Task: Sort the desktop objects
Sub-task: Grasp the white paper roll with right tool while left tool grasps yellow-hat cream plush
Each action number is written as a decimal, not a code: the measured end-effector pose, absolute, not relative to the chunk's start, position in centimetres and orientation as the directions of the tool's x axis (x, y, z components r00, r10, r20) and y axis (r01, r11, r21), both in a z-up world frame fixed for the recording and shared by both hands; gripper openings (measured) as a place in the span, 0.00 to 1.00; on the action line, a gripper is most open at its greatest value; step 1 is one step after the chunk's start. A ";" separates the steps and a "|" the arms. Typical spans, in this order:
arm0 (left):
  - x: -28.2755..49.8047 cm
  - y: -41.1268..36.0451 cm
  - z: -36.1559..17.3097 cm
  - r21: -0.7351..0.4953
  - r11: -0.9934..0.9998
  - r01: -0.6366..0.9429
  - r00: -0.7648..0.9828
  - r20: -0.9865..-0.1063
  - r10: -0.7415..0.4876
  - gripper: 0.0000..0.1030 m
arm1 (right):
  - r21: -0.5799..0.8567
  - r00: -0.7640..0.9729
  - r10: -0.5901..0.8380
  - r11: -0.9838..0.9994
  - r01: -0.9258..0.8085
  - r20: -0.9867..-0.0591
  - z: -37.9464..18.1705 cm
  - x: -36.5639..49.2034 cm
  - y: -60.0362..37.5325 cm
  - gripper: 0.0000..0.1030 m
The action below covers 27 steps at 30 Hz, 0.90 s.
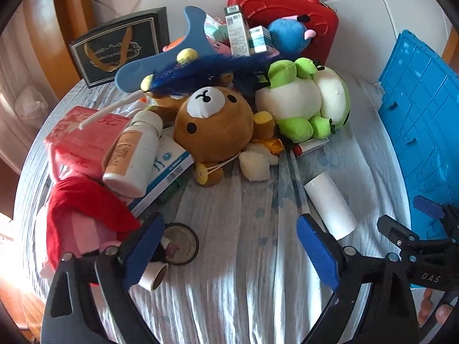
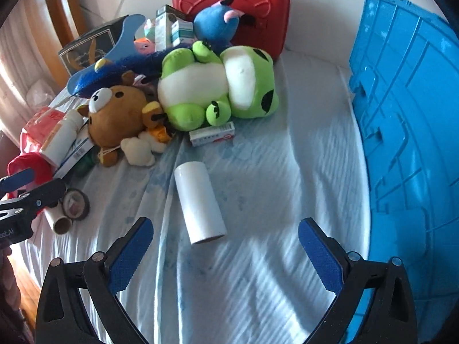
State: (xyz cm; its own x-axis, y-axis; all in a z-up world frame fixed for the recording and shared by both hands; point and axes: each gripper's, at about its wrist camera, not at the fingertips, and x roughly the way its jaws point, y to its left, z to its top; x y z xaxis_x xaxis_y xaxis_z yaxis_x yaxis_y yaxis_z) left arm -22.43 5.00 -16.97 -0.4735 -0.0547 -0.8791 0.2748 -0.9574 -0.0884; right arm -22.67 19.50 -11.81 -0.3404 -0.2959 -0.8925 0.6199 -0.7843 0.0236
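A heap of objects lies on the pale cloth: a brown bear plush [image 1: 212,126], a green frog plush [image 1: 304,100], a white bottle [image 1: 134,152] on a blue-white box [image 1: 169,172], and a red tissue pack [image 1: 83,134]. My left gripper [image 1: 229,246] is open over bare cloth, with a tape roll [image 1: 179,243] and a small cardboard tube [image 1: 156,276] beside its left finger. My right gripper [image 2: 225,229] is open too. The near end of a white roll [image 2: 200,200] lies between its fingertips, clear of both pads.
A blue crate [image 2: 410,129] stands on the right, a red case [image 2: 229,8] at the back and a black gift bag [image 1: 120,46] at the back left. A blue plush [image 1: 289,34], several small boxes and a blue duster [image 1: 200,71] top the heap. A small red-white box [image 2: 212,134] lies by the frog.
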 end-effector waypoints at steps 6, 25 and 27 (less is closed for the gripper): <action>-26.8 4.8 -20.7 -0.119 -0.975 0.187 -0.443 -0.896 0.025 0.80 | 0.029 -0.278 -0.246 -0.795 0.606 -0.929 -16.2 -24.6 16.3 0.68; -33.4 5.7 -26.1 -0.169 -0.965 0.201 -0.391 -0.917 0.080 0.36 | -0.001 -0.236 -0.155 -0.833 0.553 -0.959 -21.2 -29.7 17.1 0.44; -32.1 5.9 -25.8 -0.180 -0.964 0.197 -0.385 -0.918 0.093 0.36 | 0.010 -0.230 -0.166 -0.830 0.558 -0.959 -21.1 -29.6 17.3 0.44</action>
State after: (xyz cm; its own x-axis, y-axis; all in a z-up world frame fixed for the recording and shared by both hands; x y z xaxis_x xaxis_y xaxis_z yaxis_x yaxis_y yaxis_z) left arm -32.12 5.86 -25.77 -0.3851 0.0930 -0.9182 0.1967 -0.9638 -0.1800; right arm -29.59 17.33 -21.08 -0.2295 -0.1658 -0.9591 0.5575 -0.8301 0.0101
